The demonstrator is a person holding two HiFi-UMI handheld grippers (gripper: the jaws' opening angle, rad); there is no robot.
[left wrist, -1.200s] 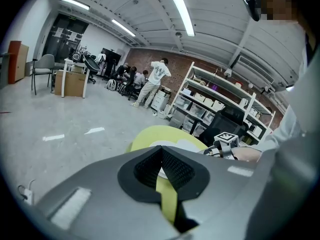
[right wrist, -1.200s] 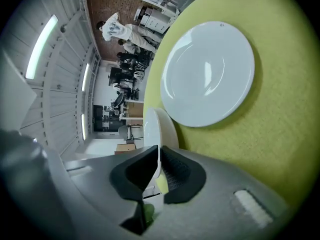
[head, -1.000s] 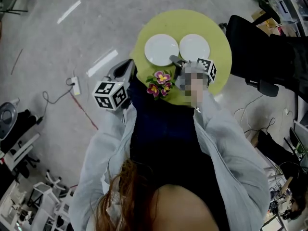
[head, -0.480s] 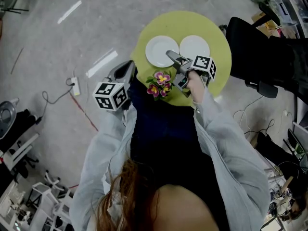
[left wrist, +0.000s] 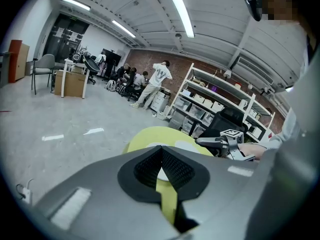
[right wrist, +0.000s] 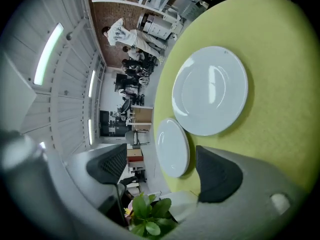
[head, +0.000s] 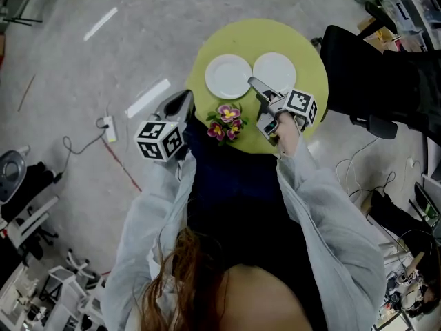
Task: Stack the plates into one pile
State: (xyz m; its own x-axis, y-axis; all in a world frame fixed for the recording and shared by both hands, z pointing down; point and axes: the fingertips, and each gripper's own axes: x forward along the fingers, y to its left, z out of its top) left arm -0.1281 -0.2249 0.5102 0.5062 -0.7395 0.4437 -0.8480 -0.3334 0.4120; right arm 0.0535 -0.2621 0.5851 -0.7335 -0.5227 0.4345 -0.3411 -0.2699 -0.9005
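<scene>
Head view: steep top-down. Left & right gripper views: low, close; all share green table.

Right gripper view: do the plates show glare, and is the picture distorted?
Right gripper view: pale light streaks on the nearer plate; strong fisheye bends the table edge. Head view: that plate looks plain white, without streaks.

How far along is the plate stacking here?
Done: nothing stacked; the left plate and right plate lie side by side on the table. In hand: nothing; the right gripper is empty near the plates, and its jaws have just been opening; the left gripper is shut beside the table. Left: set one plate on the other.
</scene>
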